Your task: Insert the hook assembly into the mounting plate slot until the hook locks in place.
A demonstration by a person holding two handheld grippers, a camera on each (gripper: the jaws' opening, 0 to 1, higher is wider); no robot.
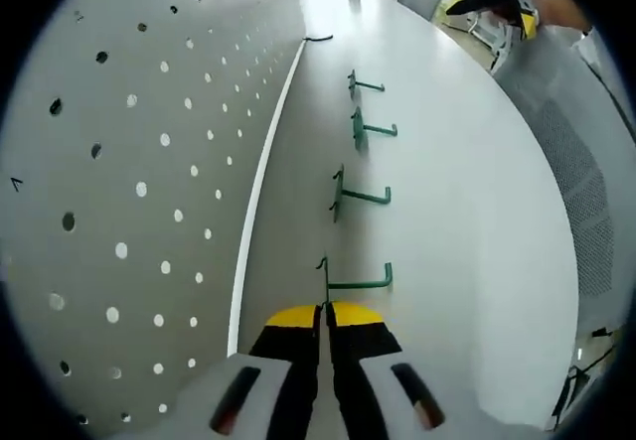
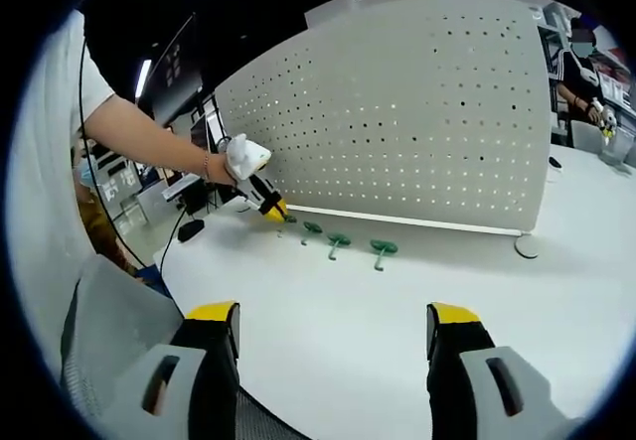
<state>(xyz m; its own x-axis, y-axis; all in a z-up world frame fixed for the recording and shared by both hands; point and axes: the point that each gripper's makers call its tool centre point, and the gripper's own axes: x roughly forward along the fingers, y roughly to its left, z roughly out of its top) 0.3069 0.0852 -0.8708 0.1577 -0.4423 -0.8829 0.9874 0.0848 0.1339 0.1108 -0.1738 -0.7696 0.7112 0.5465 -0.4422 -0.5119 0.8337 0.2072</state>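
Observation:
Four green hook assemblies lie in a row on the white table beside the upright white pegboard point(image 1: 149, 162). My left gripper point(image 1: 325, 313) is shut on the flat back plate of the nearest hook point(image 1: 358, 282), low over the table. The other three hooks point(image 1: 363, 197) trail away beyond it. In the right gripper view, a person's hand holds the left gripper point(image 2: 270, 205) at the left end of the hook row point(image 2: 339, 241), in front of the pegboard point(image 2: 417, 112). My right gripper point(image 2: 333, 313) hangs open and empty, well back from the hooks.
The pegboard stands on round feet point(image 2: 528, 245) along the table's far side. A grey mesh chair point(image 1: 571, 182) sits at the table edge. Another person point(image 2: 581, 63) works at the far right. Bare tabletop point(image 2: 397, 311) lies between my right gripper and the hooks.

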